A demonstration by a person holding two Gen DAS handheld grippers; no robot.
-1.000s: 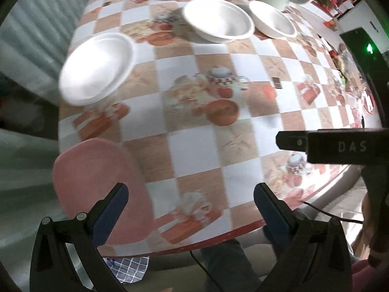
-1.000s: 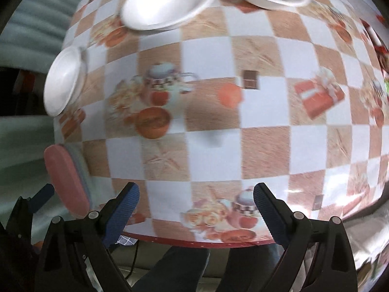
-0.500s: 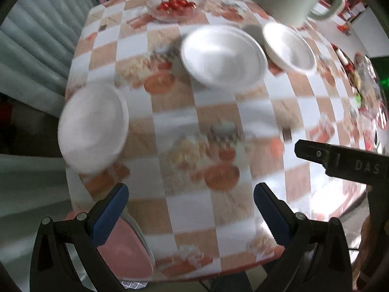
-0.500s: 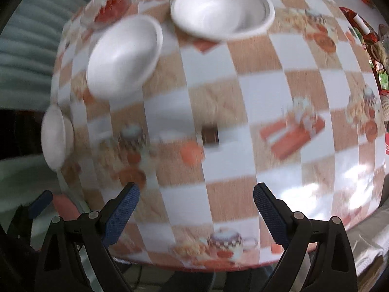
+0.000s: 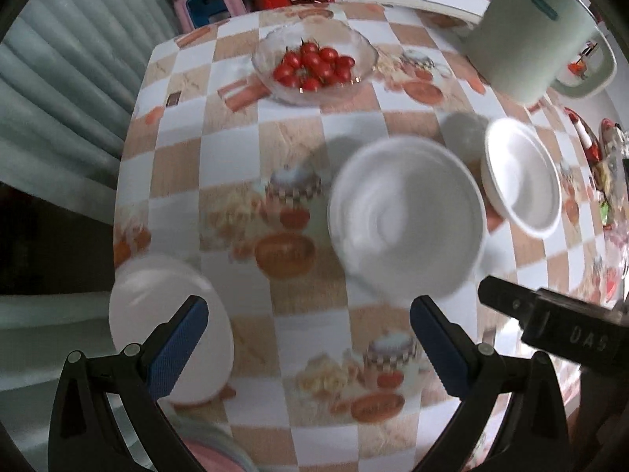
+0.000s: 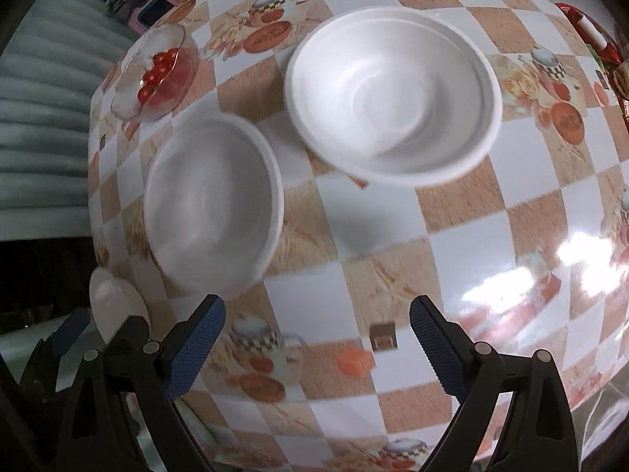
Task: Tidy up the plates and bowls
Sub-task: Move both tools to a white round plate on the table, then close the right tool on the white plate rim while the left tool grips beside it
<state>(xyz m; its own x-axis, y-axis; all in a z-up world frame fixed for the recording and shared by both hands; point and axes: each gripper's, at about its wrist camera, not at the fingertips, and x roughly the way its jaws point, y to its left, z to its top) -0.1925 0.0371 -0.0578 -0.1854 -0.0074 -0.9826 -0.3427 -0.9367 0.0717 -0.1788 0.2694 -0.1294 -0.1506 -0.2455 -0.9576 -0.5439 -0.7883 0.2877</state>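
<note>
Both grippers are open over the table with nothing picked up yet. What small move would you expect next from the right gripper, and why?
Probably ease the right gripper forward and down toward the rim of the nearer white bowl. It is open and empty, and that bowl sits just ahead of its left finger, apart from the farther white bowl, so it looks the easiest to grasp for stacking.

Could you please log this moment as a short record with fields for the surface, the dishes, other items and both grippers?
surface: checkered tablecloth
white bowls: middle bowl, right bowl, standing apart
white plate: near left edge
other items: glass bowl of tomatoes, pale green jug
left gripper: open, empty
right gripper: open, empty, near middle bowl
</note>
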